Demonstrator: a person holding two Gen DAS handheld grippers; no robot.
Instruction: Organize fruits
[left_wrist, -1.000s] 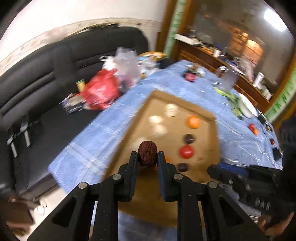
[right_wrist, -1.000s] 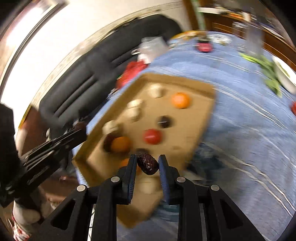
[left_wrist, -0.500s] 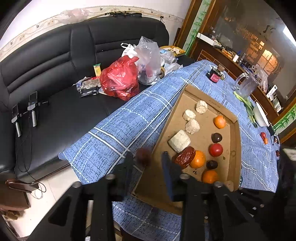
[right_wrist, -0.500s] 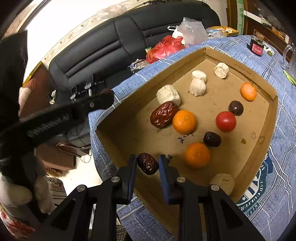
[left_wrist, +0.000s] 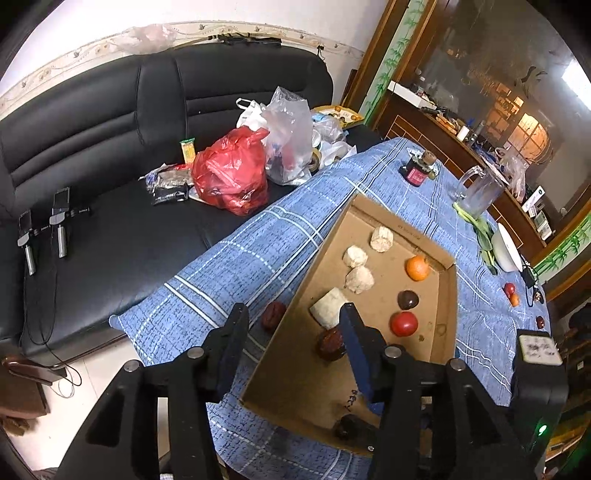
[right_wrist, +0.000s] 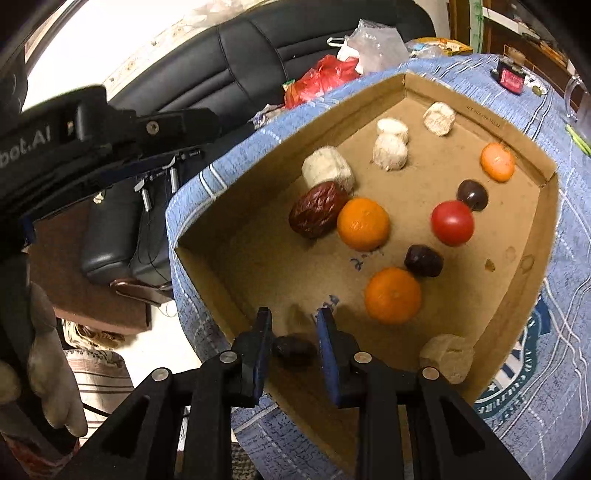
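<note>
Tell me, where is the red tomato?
In the right wrist view, the red tomato lies right of centre inside the cardboard box, touching a dark round fruit behind it.

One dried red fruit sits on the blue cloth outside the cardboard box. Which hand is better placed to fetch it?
Left. The left fingers, just opening and gripping nothing, hang right by the date beside the box. The right fingers, also just opening, straddle another date inside it.

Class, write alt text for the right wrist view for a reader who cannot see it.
The right gripper, jaws just opening, hangs over the near corner of a cardboard box with a small dark date lying loose between its fingers. Further in lie three oranges, a red tomato, dark dates and pale chunks.
</note>
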